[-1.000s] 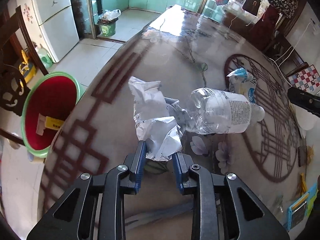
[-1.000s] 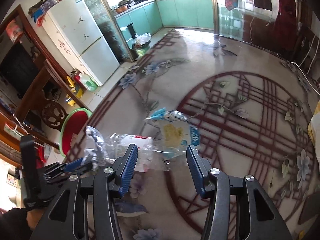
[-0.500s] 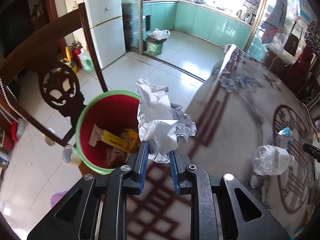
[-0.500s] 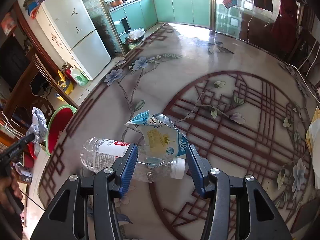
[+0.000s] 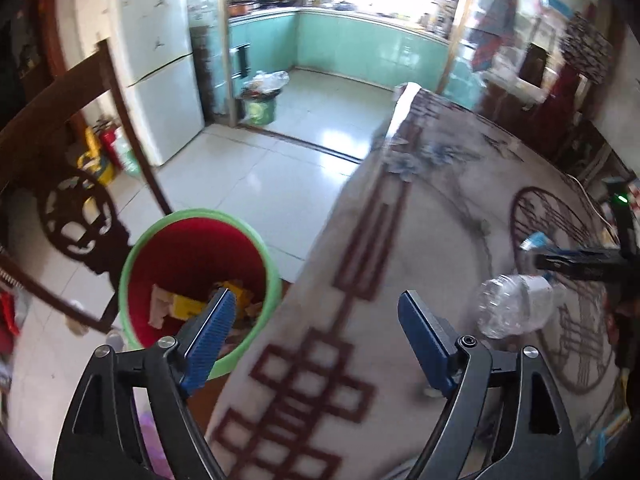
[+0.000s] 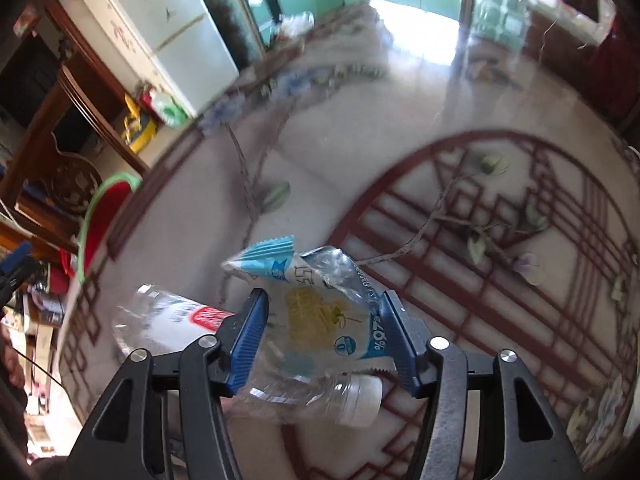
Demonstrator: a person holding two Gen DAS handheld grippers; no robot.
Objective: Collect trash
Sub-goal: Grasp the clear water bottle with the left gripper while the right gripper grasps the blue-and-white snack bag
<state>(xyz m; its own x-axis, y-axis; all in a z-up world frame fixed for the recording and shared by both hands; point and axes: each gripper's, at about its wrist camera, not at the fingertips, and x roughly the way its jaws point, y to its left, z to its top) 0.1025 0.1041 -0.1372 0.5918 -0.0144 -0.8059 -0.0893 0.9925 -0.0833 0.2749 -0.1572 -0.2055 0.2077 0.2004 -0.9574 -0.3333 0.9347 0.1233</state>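
Blue and yellow plastic — a crinkled snack wrapper [image 6: 320, 300] — lies directly between the jaws of the right gripper [image 6: 324, 336], draped over the neck end of a clear plastic bottle [image 6: 224, 344] that rests on its side on the tabletop [image 6: 400, 120]. The bottle's long axis runs across the jaws rather than along them, its white cap [image 6: 362, 398] just inside the right-hand pad and its body reaching out past the left-hand pad toward the tabletop edge nearest the bin. The right jaws stand about half spread and have just been opening a little; the pads flank the wrapper closely, but whether they press on it yet cannot be told. This hand is plainly the nearer one to both pieces of trash, and a closing move here would likely catch the wrapper first, perhaps the bottle neck with it.

The left gripper [image 5: 312, 340] hangs over the tabletop edge beside the red bin with a green rim [image 5: 192, 248] on the floor. Its jaws have just been opening and now stand wide apart with nothing between them — scraps of yellow and pale trash lie in the bin below. From that view the bottle [image 5: 516, 304] is well off to the right.
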